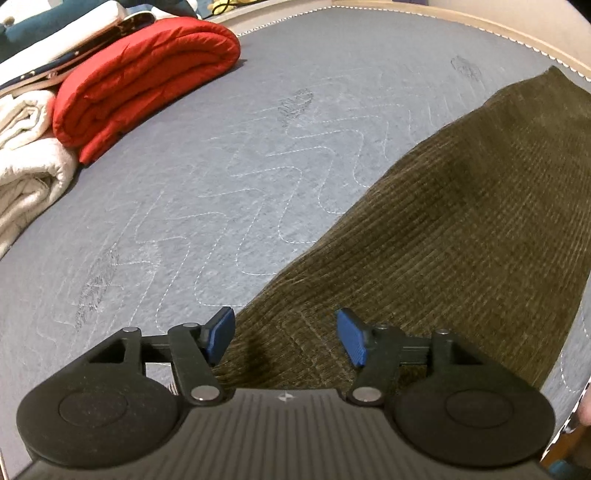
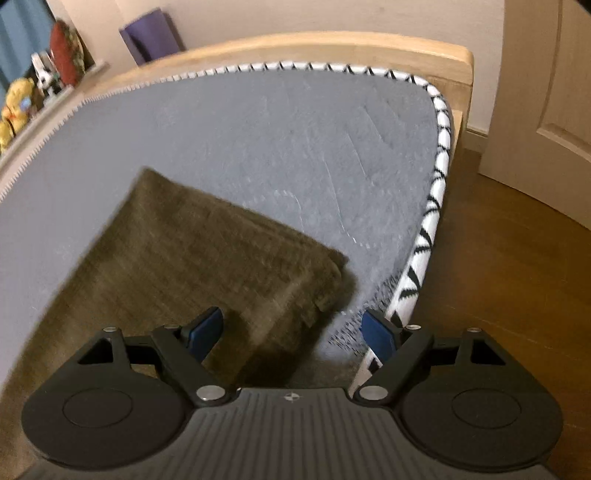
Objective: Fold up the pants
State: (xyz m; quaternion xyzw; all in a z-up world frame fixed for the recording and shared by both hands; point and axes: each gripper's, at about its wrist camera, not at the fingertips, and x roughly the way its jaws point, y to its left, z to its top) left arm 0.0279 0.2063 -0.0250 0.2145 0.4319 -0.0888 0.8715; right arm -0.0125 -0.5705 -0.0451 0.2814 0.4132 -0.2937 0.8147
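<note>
Olive-brown corduroy pants [image 1: 450, 229] lie flat on a grey quilted mattress [image 1: 229, 177], running from the near edge toward the far right. My left gripper [image 1: 284, 338] hovers open over the near end of the cloth, with its blue pads [image 1: 219, 334] apart and nothing pinched. In the right wrist view the same pants [image 2: 192, 258] show a folded corner near the mattress edge [image 2: 428, 229]. My right gripper [image 2: 293, 332] is open wide above that corner, its left pad over the cloth and its right pad [image 2: 376, 334] over the mattress rim.
A folded red quilt [image 1: 147, 77] and white bedding [image 1: 26, 162] lie at the mattress's far left. A wooden bed frame [image 2: 332, 46] rims the mattress. Wooden floor [image 2: 509, 266] and a pale door [image 2: 546, 92] lie to the right. Toys and a purple mat [image 2: 151, 35] stand behind.
</note>
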